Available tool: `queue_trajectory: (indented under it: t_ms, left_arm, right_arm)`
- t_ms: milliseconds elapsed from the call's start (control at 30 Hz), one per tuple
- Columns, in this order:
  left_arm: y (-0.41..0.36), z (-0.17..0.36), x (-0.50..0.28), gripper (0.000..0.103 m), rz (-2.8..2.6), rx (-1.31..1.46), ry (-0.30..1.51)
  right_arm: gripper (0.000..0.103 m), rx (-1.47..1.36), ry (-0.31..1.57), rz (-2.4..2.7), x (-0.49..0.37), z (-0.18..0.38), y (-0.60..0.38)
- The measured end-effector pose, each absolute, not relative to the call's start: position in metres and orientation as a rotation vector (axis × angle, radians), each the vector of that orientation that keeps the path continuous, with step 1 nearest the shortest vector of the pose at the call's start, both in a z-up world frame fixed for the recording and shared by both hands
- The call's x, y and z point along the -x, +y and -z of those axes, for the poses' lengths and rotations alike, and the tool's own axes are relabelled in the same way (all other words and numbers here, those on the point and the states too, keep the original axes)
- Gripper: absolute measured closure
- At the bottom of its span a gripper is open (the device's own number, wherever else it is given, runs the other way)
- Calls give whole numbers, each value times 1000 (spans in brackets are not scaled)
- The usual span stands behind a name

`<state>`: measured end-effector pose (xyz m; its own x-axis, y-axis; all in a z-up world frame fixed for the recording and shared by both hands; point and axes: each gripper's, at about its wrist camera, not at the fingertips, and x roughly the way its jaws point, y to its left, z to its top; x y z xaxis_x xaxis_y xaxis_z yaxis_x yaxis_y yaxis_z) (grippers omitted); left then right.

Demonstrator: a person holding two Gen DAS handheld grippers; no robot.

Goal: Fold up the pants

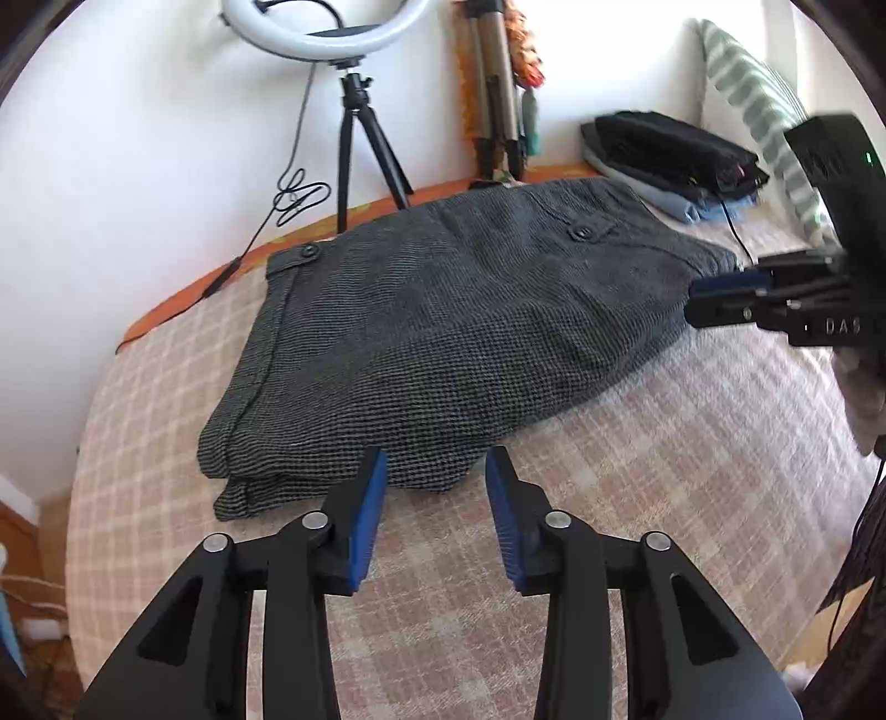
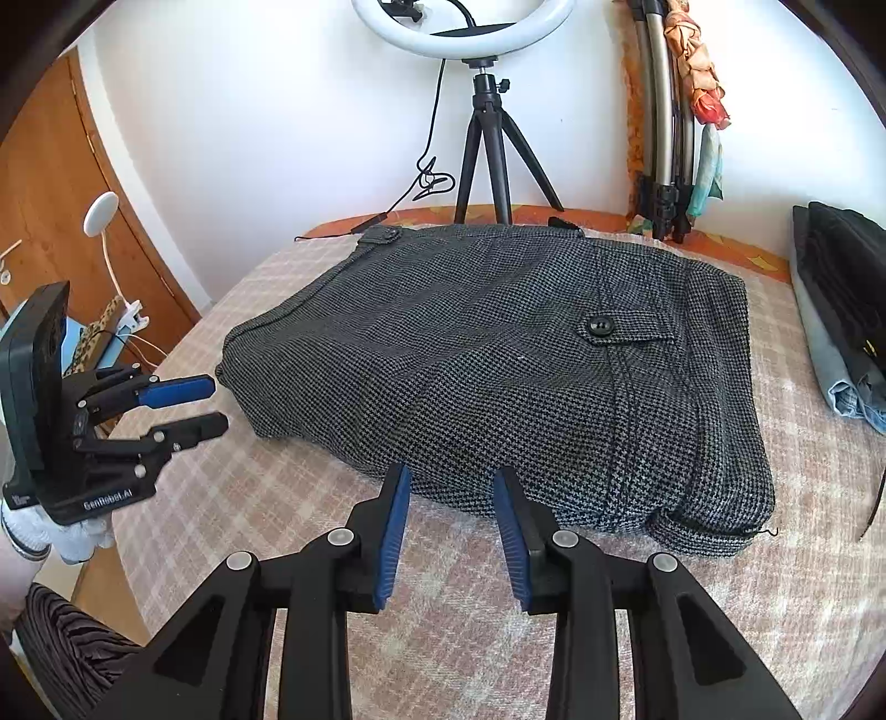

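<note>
— One pair of pants [image 2: 498,376], grey houndstooth, lies folded into a compact block in the middle of the bed [image 2: 277,498]. Layered edges show at the near corners, so I'd judge the folding mostly or wholly done.

— Anything left?

— Maybe a last smoothing, or moving it to the pile. Two buttons show on it, one on a pocket flap, one on a waist tab.

— And the tongs?

— Two. The left tongs [image 1: 437,515] stand spread, empty, just short of the near edge. The right tongs [image 2: 451,526] are likewise spread, pinching nothing; from the left view they sit just beside the far right corner.

— Around that?

— One stack of folded clothes [image 1: 670,160] near a striped pillow [image 1: 758,111], one ring light [image 2: 465,27] on a black tripod [image 2: 493,160], and one folded tripod [image 2: 659,138] against the wall.
</note>
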<state>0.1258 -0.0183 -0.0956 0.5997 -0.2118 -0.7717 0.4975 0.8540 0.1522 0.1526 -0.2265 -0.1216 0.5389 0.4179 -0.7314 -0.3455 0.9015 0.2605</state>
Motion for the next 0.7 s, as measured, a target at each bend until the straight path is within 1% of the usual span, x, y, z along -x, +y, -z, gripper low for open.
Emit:
queue_trajectory:
  t_ms: [100,200,300,333,400,433,600,700]
  left_arm:
    - [-37,112,-129,64,458,-466,857]
    - [-43,126,-138,64,432,-538,870]
    - [-43,135,-145,64,424,-573,871]
    - [-41,138,-147,71,425,-569,869]
    - [-38,144,-152,85,413,-556,874]
    - [-37,144,-154,90,415,-551,871]
    - [-25,127,-158,93,469,-435,896]
    - [-24,120,-158,94,510,-428,941]
  right_arm:
    - [69,-83,874,-426,-153,118,-231]
    - [65,-106,871,-344,-157,116,-245]
    - [59,-201,901,-242,-164,120,-273]
    - [54,-242,909,-212,-166,122,-284]
    - [51,-318,927,-165,-167,128,-304]
    - [48,-349,937,-139,-167,131,-311]
    - [45,-484,978,-90,-163,147,-331]
    - [40,-507,977,-36,-156,152,-336]
